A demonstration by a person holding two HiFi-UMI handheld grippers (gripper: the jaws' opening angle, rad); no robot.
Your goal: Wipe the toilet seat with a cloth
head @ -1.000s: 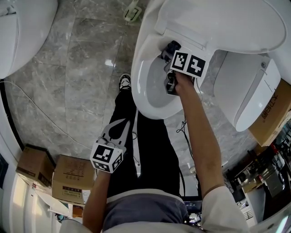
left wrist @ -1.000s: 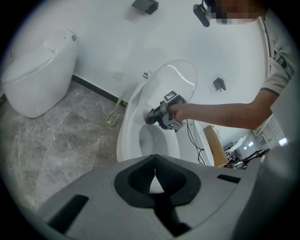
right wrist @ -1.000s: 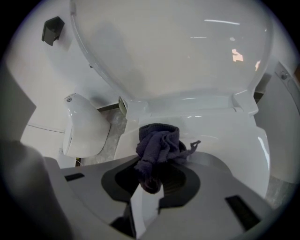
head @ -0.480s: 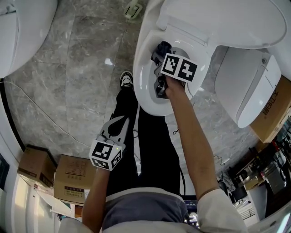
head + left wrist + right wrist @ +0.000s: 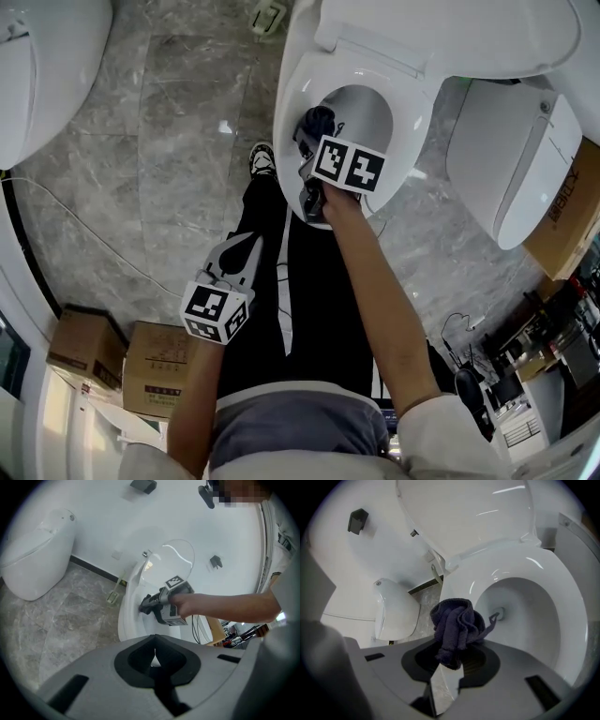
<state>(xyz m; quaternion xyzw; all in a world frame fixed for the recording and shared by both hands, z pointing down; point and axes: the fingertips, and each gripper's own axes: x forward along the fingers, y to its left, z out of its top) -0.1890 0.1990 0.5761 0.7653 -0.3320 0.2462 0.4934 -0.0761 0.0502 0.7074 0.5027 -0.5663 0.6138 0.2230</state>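
Right claw (image 5: 449, 663) clamped on dark cloth (image 5: 457, 625), which bunches ahead of its jaws over the toilet seat (image 5: 287, 94) rim. Left claw (image 5: 153, 657) fully closed, empty, well apart.

Right arm (image 5: 375, 291) stretched out ahead, gripper (image 5: 449, 662) angled steeply down, jaws clamped on a cloth (image 5: 457, 620). Left gripper (image 5: 153, 654) hangs low by the leg, jaws fully together with nothing in them, forearm (image 5: 192, 394) tucked in.

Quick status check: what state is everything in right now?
toilet lid: raised.
toilet seat: down.
cloth: bunched up, gripped.
right gripper: shut on cloth.
left gripper: shut, empty.
neighbouring toilet: lid closed.
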